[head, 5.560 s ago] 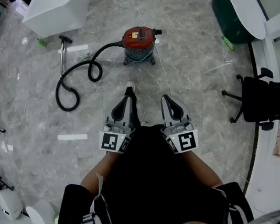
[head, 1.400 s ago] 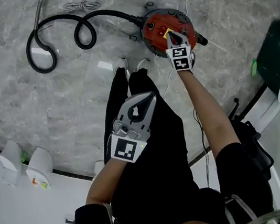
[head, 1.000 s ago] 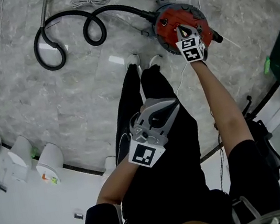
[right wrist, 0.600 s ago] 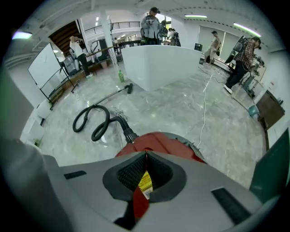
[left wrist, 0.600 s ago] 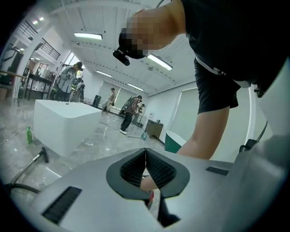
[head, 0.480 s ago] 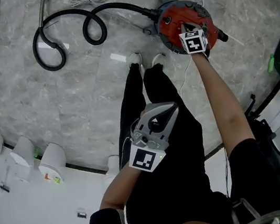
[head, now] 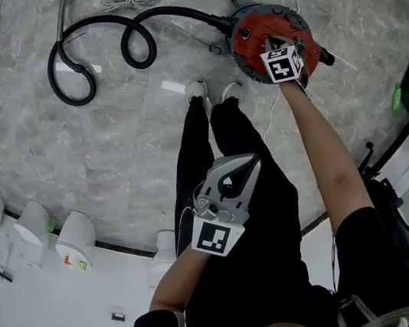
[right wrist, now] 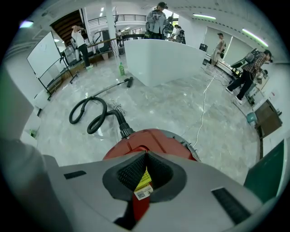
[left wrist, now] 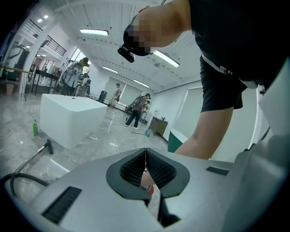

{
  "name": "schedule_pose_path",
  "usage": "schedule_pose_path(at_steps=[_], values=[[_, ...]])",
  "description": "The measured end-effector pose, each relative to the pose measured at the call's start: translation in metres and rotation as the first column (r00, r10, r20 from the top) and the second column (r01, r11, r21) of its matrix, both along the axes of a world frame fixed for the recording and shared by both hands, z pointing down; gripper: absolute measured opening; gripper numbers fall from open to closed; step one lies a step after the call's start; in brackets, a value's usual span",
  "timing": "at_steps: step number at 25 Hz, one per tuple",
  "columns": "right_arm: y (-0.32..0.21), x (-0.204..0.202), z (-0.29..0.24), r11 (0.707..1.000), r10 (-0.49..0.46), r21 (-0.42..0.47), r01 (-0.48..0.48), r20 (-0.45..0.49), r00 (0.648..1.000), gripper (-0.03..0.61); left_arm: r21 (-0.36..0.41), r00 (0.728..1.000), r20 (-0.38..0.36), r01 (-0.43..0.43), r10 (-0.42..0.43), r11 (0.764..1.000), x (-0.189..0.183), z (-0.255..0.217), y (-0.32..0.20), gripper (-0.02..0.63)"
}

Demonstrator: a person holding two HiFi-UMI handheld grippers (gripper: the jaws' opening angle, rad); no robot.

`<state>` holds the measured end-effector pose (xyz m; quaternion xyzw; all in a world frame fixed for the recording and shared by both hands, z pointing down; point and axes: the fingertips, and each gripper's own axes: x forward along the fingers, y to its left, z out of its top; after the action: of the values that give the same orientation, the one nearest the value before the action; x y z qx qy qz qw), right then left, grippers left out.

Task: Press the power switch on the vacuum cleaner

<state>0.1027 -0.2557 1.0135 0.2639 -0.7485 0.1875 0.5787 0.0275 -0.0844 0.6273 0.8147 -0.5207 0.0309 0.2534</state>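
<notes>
The right gripper (right wrist: 146,156) is held with its jaws clenched, tip against tip, and nothing is grasped between them. It is set down over the red lid of the vacuum cleaner (right wrist: 152,138), which stands on the marble floor (head: 108,144) directly under and just beyond the jaw tips. Through the hollow behind the tips a yellow label (right wrist: 144,176) on the lid is seen, so the tips are judged to be at or very near the lid, though contact cannot be confirmed. The power switch itself is not made out in any view and is presumed to lie beneath the jaws. The black hose (right wrist: 97,113) is joined to the canister beyond the jaw tips and trails away ahead and to their left, well apart from the pressing point. The left gripper (left wrist: 145,157) is likewise clenched on nothing and is kept back by the person's body, well apart from the machine. The step in hand is taken to be the press itself. It is best done with the jaws kept together, so that one blunt tip is offered. The push should be directed straight down along the jaws, since the canister could be shifted across the smooth floor by a slanted load. A short, firm press is called for.
</notes>
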Motion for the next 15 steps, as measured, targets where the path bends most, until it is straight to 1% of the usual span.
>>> schedule_pose_path(at_steps=[4, 6, 8, 10, 13, 15], values=[[-0.003, 0.000, 0.003, 1.000, -0.030, 0.004, 0.030, -0.037, 0.999, 0.020, -0.006, 1.000, 0.022, 0.010, -0.010, 1.000, -0.007, 0.003, 0.000, 0.020], [-0.003, 0.000, 0.006, 0.999, -0.042, -0.010, 0.042, -0.058, 0.997, 0.018, -0.022, 1.000, 0.021, 0.018, -0.018, 1.000, -0.011, 0.006, 0.002, 0.020], [-0.004, -0.001, 0.006, 0.999, -0.041, -0.033, 0.039, -0.056, 0.998, 0.018, -0.044, 0.999, 0.009, 0.040, -0.039, 0.998, -0.015, 0.010, 0.004, 0.020], [-0.003, -0.002, 0.006, 0.998, -0.052, -0.037, 0.050, -0.046, 0.998, 0.020, -0.054, 0.999, 0.002, 0.052, -0.052, 0.997, -0.016, 0.011, 0.004, 0.020], [0.001, -0.002, 0.007, 0.996, -0.089, -0.026, 0.088, -0.036, 0.995, 0.020, -0.044, 0.999, -0.003, 0.054, -0.054, 0.998, -0.015, 0.007, 0.001, 0.020], [0.001, -0.001, 0.006, 0.995, -0.094, -0.021, 0.093, -0.030, 0.995, 0.020, -0.030, 0.999, -0.001, 0.051, -0.051, 0.998, -0.016, 0.003, -0.002, 0.020]])
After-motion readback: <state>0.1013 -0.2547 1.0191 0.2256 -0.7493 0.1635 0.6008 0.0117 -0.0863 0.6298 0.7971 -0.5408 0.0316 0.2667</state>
